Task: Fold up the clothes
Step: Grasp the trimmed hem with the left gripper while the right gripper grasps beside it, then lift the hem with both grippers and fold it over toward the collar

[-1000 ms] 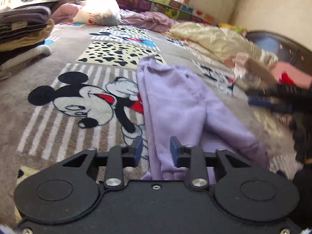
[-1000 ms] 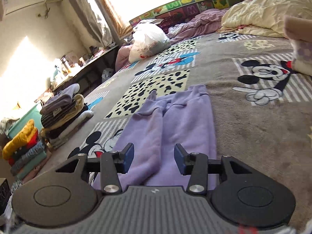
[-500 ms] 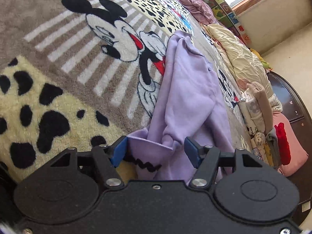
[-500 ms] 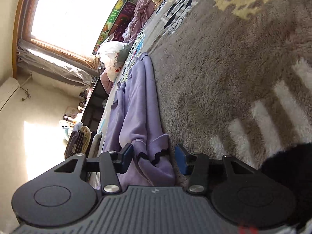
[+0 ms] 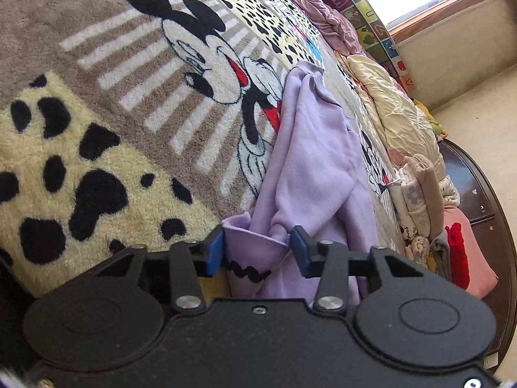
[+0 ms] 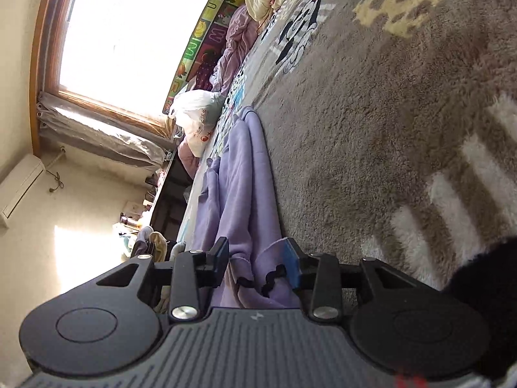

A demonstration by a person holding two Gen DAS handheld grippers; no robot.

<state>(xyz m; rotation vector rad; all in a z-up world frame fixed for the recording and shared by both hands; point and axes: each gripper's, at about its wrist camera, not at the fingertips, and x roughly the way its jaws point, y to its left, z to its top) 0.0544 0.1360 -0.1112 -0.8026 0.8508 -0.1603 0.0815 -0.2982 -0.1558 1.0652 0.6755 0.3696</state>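
Lilac garment stretched lengthwise on cartoon blanket; soft, light fleece, likely floppy. Near hem with black wavy trim between spread jaws of left gripper and right gripper; best pinched there, at corners.

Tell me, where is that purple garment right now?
The purple garment lies on the cartoon-mouse blanket, its near hem between the open fingers of the left gripper and right gripper.

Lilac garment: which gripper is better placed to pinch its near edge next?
Roughly even; slight edge to left. The left gripper has the lilac garment hem centred between open fingers; the right gripper also straddles it, open, with fabric against one pad.
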